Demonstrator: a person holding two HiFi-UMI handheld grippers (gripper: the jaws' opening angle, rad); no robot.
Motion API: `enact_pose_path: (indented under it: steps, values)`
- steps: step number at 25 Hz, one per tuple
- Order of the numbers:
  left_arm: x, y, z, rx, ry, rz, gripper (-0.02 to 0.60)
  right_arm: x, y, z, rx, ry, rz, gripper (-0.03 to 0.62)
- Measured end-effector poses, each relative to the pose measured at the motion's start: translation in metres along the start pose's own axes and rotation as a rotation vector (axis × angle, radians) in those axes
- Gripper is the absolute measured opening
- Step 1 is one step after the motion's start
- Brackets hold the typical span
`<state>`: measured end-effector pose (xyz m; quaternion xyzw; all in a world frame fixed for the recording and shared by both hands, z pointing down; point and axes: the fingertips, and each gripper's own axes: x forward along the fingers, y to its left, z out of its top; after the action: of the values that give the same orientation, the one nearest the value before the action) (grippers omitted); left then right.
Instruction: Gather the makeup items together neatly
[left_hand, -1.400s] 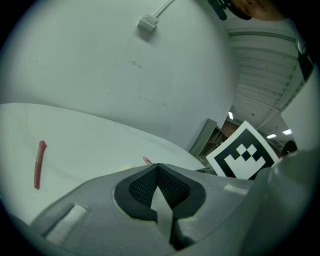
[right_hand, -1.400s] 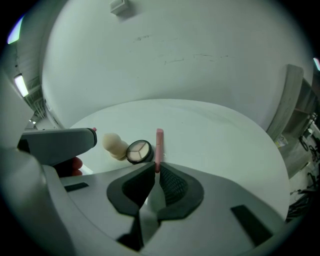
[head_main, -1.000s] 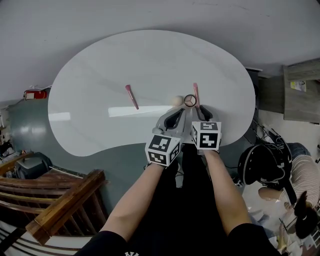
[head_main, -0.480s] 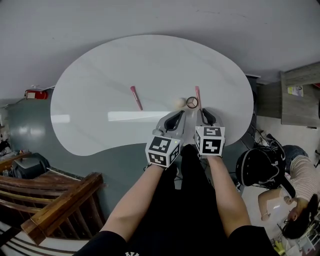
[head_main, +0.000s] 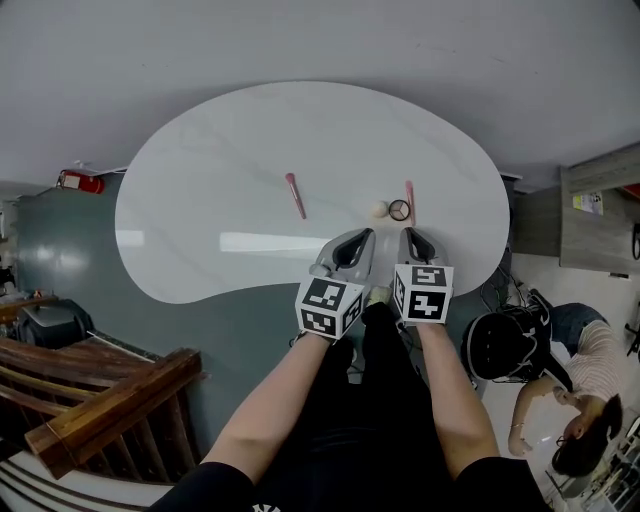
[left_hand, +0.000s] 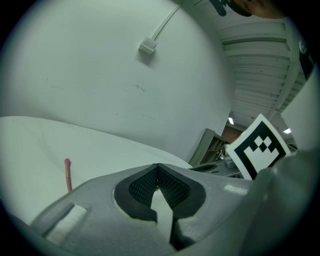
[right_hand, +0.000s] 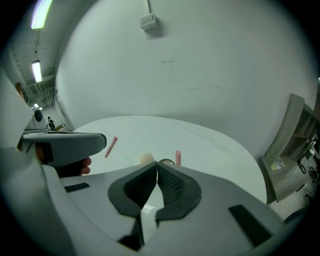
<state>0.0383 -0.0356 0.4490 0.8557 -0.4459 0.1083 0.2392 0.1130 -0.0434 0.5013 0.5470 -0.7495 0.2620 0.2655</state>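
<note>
Two handheld grippers hover side by side over the near edge of a white kidney-shaped table (head_main: 200, 240). The left gripper (head_main: 366, 233) has its jaws pressed together on nothing. The right gripper (head_main: 409, 233) has just been closing its jaws, which now meet with nothing between them.

Just beyond their tips, near the right end of the surface, we see three makeup items huddled together: a cream round sponge (head_main: 379, 209), a small dark-rimmed round item (head_main: 400, 210) beside it and a pink stick (head_main: 410, 195) on that item's right side. A pink makeup brush (head_main: 296, 195) lies alone near the middle of the surface, well apart from the trio, with bare tabletop between.

Around the table we note a red object (head_main: 76, 181) by the left wall, dark wooden furniture (head_main: 100, 400) at lower left, a grey cabinet (head_main: 600, 205) on the right with a yellow label too small to read, a black rounded bag (head_main: 510, 345) and a seated person (head_main: 585, 430). Each gripper's marker cube (head_main: 327, 305) carries black-and-white square patterns only.
</note>
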Motion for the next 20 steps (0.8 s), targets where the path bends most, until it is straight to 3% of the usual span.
enact_pose_path:
  steps: [20]
  values:
    - [-0.135,0.047,0.03,0.023,-0.128,0.093,0.008,-0.055,0.15,0.032,-0.145,-0.126,0.115,0.015]
